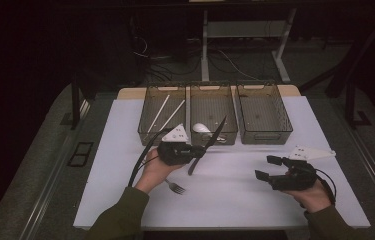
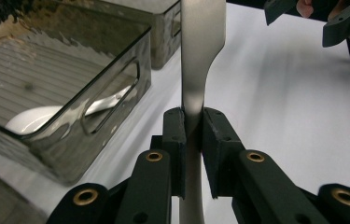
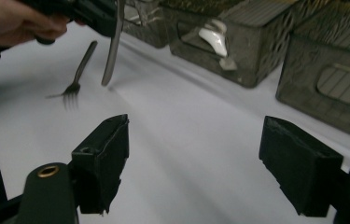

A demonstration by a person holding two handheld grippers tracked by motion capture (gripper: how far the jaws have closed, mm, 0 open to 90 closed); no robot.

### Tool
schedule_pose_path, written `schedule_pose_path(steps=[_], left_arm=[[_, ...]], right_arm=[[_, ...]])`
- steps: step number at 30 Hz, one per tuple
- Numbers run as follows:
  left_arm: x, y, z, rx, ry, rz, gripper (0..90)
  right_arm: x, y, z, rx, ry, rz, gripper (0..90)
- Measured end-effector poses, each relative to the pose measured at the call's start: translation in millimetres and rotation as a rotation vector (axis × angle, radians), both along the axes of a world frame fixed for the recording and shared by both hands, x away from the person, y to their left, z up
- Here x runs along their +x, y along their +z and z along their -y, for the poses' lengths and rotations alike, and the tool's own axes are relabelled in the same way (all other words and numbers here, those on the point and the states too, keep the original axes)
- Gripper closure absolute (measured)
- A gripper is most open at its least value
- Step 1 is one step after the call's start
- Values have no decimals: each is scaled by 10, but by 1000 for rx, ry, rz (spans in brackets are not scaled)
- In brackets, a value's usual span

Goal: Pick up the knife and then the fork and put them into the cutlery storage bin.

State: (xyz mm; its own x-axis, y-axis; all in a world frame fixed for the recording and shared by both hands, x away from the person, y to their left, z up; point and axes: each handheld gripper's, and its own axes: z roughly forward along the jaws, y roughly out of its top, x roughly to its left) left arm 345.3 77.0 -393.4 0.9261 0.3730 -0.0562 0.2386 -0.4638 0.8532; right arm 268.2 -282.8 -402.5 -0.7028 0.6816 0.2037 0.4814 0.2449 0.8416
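White surface [image 1: 235,200] under all, its far edge lined by three bins [image 1: 264,114]; left bin [image 1: 161,114] with two pale sticks, middle bin [image 1: 212,112] with a white spoon [image 1: 201,128] near its front wall, right bin seemingly bare.

Left gripper [image 1: 197,150] just before the middle bin, fingers [image 2: 175,140] nearly closed and clamped on a knife [image 1: 209,144] at the narrow neck between blade and handle; knife raised off the surface, tip slanting up over the middle bin's front rim, handle end hanging toward the near edge. Right gripper [image 1: 266,168] toward the right edge, fingers [image 3: 102,168] spread wide with nothing between them, only bare surface beyond.

Fork [image 1: 175,186] flat near the near edge, left of centre, just beside the left wrist, tines toward the near-right.

Judged as a sorting job: knife picked and in carry, drop not yet made. Next move probably a short reach over a bin's rim, tilt of the knife to level so it clears the walls, then a release low inside; which bin cannot be told. Fork likely next, a flat pick calling for a low, pinching approach along its handle.
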Motion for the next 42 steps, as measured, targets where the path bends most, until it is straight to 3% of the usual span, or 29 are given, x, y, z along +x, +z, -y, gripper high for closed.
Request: schedule_pose_path(steps=[2,6,13,16,22,25,26,27,28,29,30,32,34,38,42], left_arm=[[-34,23,48,-8,23,11,787],[-101,61,147,-15,60,31,787],[-209,65,370,-8,93,52,787],[-239,56,465,-8,98,72,787],[-225,43,552,-7,99,76,786],[-196,39,541,-30,100,71,786],[-191,36,542,-39,100,60,785],[-195,38,529,-45,101,65,788],[-201,46,513,-55,100,64,780],[-208,57,492,-57,98,64,743],[-217,75,453,-44,95,72,704],[-226,84,375,-51,88,51,650],[-245,78,286,-44,91,44,603],[-286,57,108,-41,89,31,519],[-314,29,-67,-38,96,14,443]], right_arm=[[34,48,-46,22,21,6,301],[107,109,-174,49,29,10,329],[297,283,-449,129,67,28,454],[399,310,-585,135,69,26,498],[595,287,-676,183,66,-3,749],[626,304,-687,202,62,-4,856],[642,308,-687,234,79,-17,882],[647,322,-701,232,79,-16,884],[649,342,-720,191,72,-1,884],[661,360,-713,167,67,10,885],[679,376,-686,174,60,9,885],[722,436,-598,174,36,17,885],[755,528,-499,144,-6,45,885],[852,712,-251,142,-67,72,886],[966,920,-31,103,-125,96,886]])
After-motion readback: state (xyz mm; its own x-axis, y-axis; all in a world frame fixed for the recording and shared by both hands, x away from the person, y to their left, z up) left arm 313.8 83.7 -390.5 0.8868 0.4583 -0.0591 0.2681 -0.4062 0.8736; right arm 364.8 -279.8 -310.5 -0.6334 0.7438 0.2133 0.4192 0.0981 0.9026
